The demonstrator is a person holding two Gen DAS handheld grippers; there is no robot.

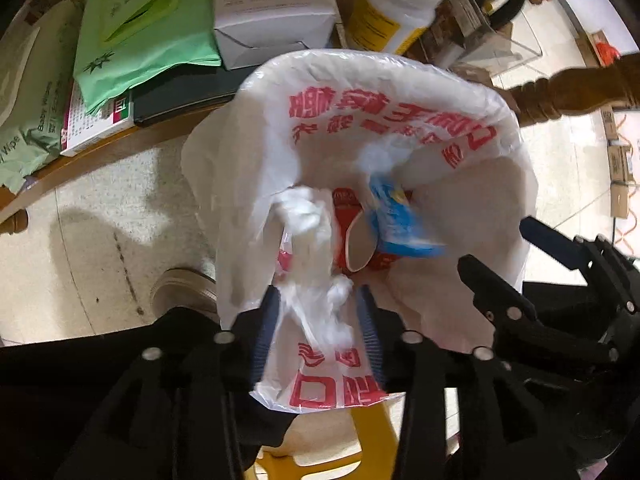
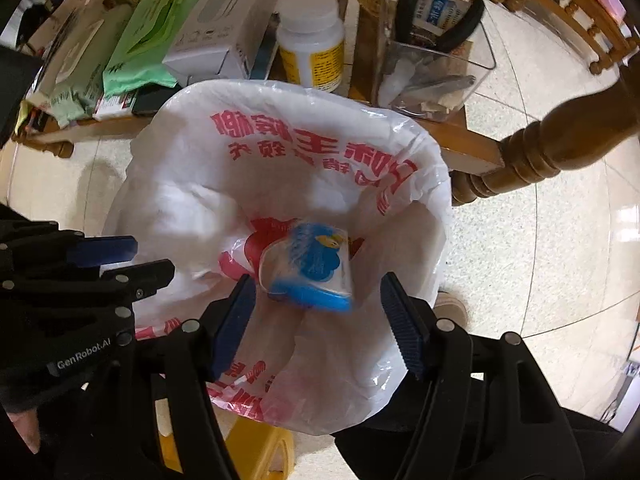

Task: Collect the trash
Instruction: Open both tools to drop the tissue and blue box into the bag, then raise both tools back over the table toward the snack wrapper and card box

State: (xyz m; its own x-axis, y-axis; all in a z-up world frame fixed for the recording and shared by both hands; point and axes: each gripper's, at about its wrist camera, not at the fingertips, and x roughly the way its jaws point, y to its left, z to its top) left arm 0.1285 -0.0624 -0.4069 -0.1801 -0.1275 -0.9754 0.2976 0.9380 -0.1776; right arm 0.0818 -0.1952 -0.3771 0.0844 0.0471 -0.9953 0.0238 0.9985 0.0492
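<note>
A white plastic bag point(image 1: 360, 128) with red print hangs open below the table edge. My left gripper point(image 1: 318, 336) is shut on the bag's near rim and holds it open; it also shows at the left of the right wrist view point(image 2: 120, 260). Inside the bag lie a red paper cup point(image 1: 356, 236) and a blue-and-white cup point(image 1: 400, 216), blurred. My right gripper point(image 2: 320, 320) is open and empty just above the bag's mouth point(image 2: 280, 184), with the blue-and-white cup point(image 2: 308, 268) between and beyond its fingers. The right gripper shows at the right of the left wrist view point(image 1: 504, 248).
A wooden table point(image 2: 472, 148) holds a green wipes pack point(image 1: 136, 36), a white box point(image 1: 272, 8), a white bottle with a yellow label point(image 2: 312, 40) and a clear container point(image 2: 432, 72) with pliers. A turned table leg point(image 2: 560, 148) stands right of the bag. A yellow stool point(image 2: 256, 448) is below.
</note>
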